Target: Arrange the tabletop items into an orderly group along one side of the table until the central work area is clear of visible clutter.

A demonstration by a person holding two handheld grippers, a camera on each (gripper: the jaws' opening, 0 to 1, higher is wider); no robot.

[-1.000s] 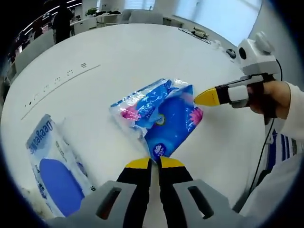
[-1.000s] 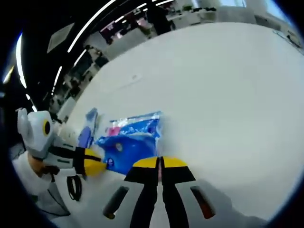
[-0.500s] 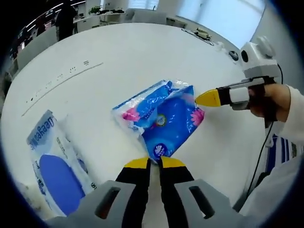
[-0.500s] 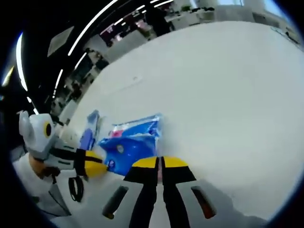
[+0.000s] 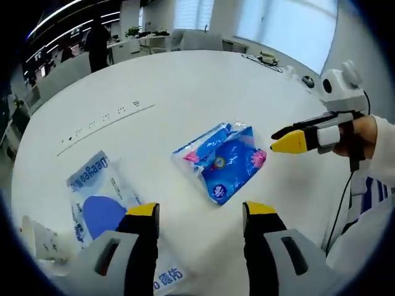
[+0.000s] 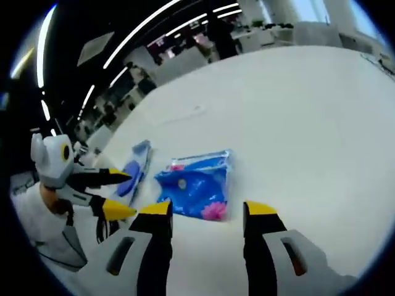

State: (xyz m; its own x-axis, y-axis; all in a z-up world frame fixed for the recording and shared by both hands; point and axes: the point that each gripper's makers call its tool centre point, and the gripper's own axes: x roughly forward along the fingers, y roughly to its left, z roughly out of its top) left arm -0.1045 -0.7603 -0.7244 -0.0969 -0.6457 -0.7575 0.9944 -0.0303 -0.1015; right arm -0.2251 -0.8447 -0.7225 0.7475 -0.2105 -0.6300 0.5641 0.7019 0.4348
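Both tongs, left (image 5: 200,213) and right (image 6: 207,212), stand wide near the blue tissue pack (image 5: 223,161), which probably needs gripping next.

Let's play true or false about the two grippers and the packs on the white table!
1. The left gripper is open. True.
2. The right gripper is squeezing the blue tissue pack. False: it is open, and the pack lies loose on the table.
3. A second pack, white with a blue oval, lies beside the tissue pack. True.
4. The tissue pack is red. False: it is blue with pink flowers.
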